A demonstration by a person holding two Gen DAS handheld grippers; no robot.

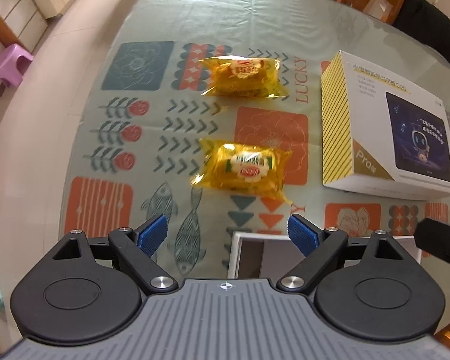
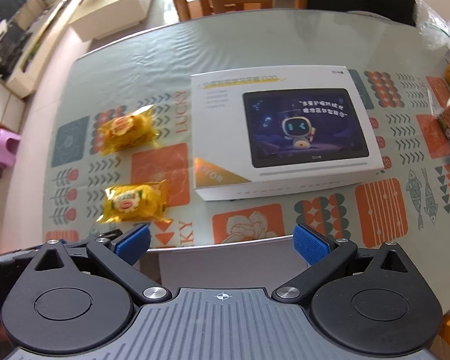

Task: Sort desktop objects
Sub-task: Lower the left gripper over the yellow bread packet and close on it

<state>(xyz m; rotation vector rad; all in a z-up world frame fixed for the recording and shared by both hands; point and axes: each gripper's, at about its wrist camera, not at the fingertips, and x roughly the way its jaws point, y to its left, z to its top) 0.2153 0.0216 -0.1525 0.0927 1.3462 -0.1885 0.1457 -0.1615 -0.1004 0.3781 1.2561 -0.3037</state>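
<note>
Yellow, crinkly wrappers are catching the light on two snack packets lying on a table [image 1: 195,15] covered with a patterned cloth. The near packet [image 1: 243,169] is lying just ahead of the left gripper [image 1: 227,231], its long axis running left to right across the view. The far packet [image 1: 243,76] is lying beyond it, pointing much the same way. A white tablet box [image 2: 282,126] is sitting flat to their right. Both grippers are hanging over the near table edge with jaws spread wide, holding nothing; the right gripper [image 2: 222,241] is facing the box. Sorting is seemingly just beginning: the next move is probably calling for the left jaws to be closing across the near packet's short width
</note>
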